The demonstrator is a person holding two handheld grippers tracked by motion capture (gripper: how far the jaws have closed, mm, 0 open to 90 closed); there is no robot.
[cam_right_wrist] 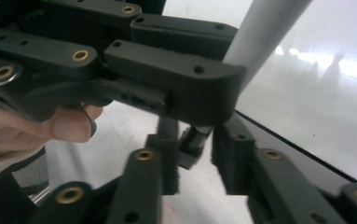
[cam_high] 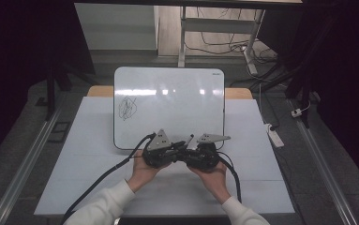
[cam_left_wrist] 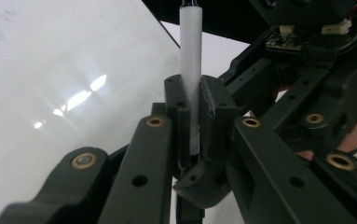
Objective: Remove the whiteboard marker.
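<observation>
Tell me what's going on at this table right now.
A person sits at a white table with a hand-held gripper in each hand, brought together in front of a whiteboard that bears a black scribble. The left hand-held gripper is shut on a white marker. The right hand-held gripper has its jaws around the marker's dark end, likely the cap, though the pads do not yet seem to press on it.

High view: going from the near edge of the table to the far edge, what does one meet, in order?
The person's two hands → the left gripper and the right gripper, side by side → the whiteboard with a black scribble → the far wooden edge of the table.
</observation>
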